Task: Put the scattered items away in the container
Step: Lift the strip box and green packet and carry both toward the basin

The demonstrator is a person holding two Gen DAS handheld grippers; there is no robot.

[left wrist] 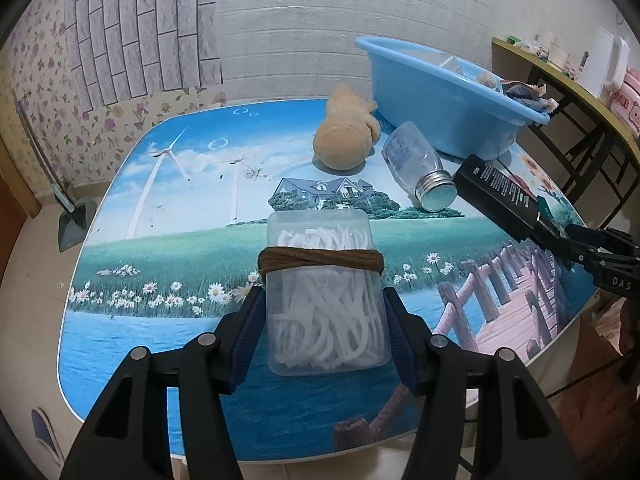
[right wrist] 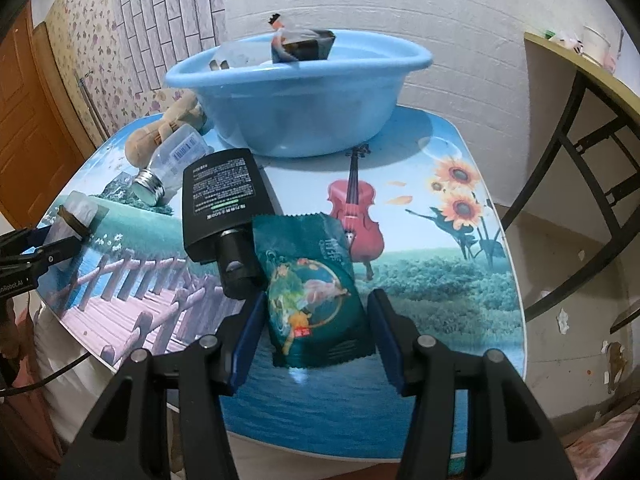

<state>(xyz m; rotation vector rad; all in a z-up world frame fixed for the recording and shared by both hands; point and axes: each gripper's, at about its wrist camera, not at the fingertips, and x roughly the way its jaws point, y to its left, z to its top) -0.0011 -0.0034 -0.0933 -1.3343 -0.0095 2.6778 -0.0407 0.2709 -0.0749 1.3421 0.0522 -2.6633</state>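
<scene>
My left gripper [left wrist: 324, 312] is shut on a clear plastic box of white floss picks [left wrist: 326, 292] with a brown band round it, just above the table; the box also shows in the right wrist view [right wrist: 80, 210]. My right gripper [right wrist: 314, 328] straddles a dark green snack packet [right wrist: 316, 288] lying on the table, its jaws open with small gaps either side. A black flat bottle [right wrist: 222, 196] lies to the packet's left, also seen in the left wrist view [left wrist: 498, 196]. The blue basin [right wrist: 296, 92] stands at the table's back and holds several items.
A clear jar with a metal lid [left wrist: 420, 164] and a tan plush toy [left wrist: 346, 136] lie on the picture-printed table [left wrist: 160, 240] beside the basin [left wrist: 440, 96]. A side table with black legs [right wrist: 580, 120] stands to the right. Brick-pattern wall is behind.
</scene>
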